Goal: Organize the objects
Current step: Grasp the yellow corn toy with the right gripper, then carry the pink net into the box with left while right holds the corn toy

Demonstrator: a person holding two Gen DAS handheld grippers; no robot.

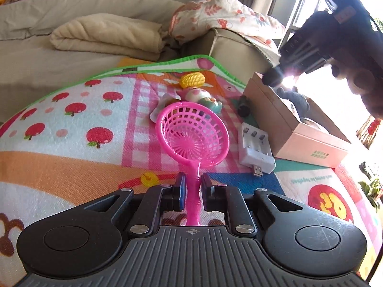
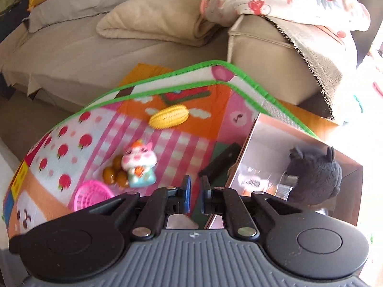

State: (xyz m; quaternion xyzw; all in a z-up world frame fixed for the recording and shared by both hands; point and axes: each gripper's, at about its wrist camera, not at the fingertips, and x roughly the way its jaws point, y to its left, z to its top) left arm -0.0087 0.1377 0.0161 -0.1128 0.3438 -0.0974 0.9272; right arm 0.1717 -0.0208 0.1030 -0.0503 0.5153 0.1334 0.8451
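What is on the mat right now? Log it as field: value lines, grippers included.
surface: play mat
left gripper: shut on pink strainer by its handle
right gripper: shut, nothing held
box: open, grey plush inside
loose on mat: toy corn, cat figure, white charger
beyond the mat: sofa
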